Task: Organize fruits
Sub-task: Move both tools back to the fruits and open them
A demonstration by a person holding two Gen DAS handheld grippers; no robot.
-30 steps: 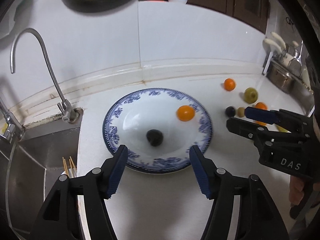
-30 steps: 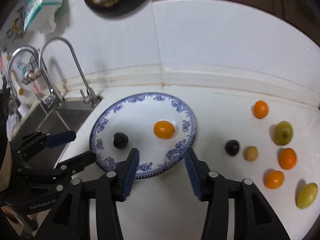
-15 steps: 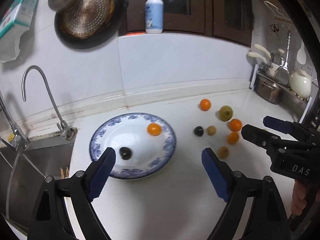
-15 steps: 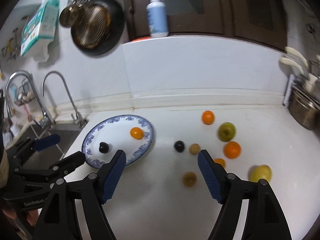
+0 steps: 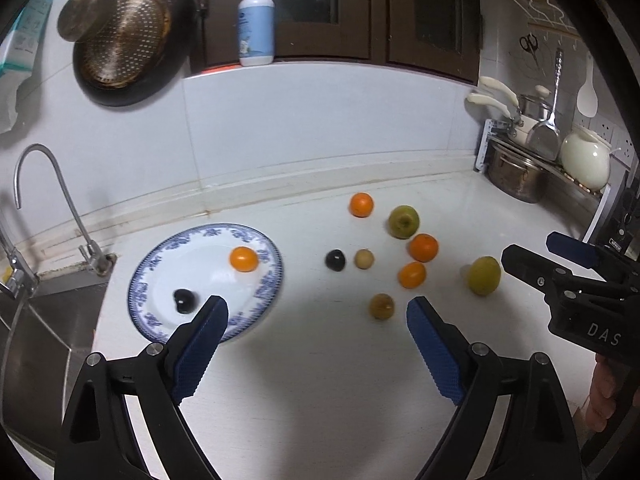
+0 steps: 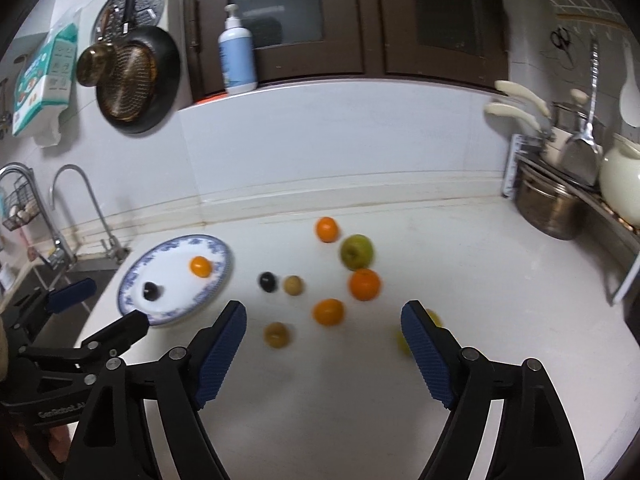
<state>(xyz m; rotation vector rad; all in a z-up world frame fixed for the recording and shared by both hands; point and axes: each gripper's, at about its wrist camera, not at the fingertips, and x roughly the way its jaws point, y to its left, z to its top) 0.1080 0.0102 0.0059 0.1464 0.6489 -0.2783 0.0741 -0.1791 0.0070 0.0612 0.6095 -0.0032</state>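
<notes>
A blue-patterned plate (image 5: 160,320) (image 6: 132,304) lies on the white counter and holds an orange fruit (image 5: 243,259) and a dark fruit (image 5: 184,300). Several loose fruits lie to its right: a dark one (image 5: 335,260), a tan one (image 5: 364,259), oranges (image 5: 361,204) (image 5: 423,247) (image 5: 411,274), a green apple (image 5: 403,221), a brownish fruit (image 5: 381,306) and a yellow-green one (image 5: 484,275). My left gripper (image 5: 317,312) is open and empty above the counter's front. My right gripper (image 6: 323,316) is open and empty, held back from the fruits; it also shows in the left wrist view (image 5: 532,256).
A sink with taps (image 5: 44,208) is at the left of the plate. Pots and a white kettle (image 5: 584,156) sit on a rack at the far right. A pan (image 5: 128,44) hangs on the wall, and a soap bottle (image 5: 256,20) stands on the ledge.
Both grippers have pulled back and up from the plate and opened wider. The loose fruits to the right have come into fuller view.
</notes>
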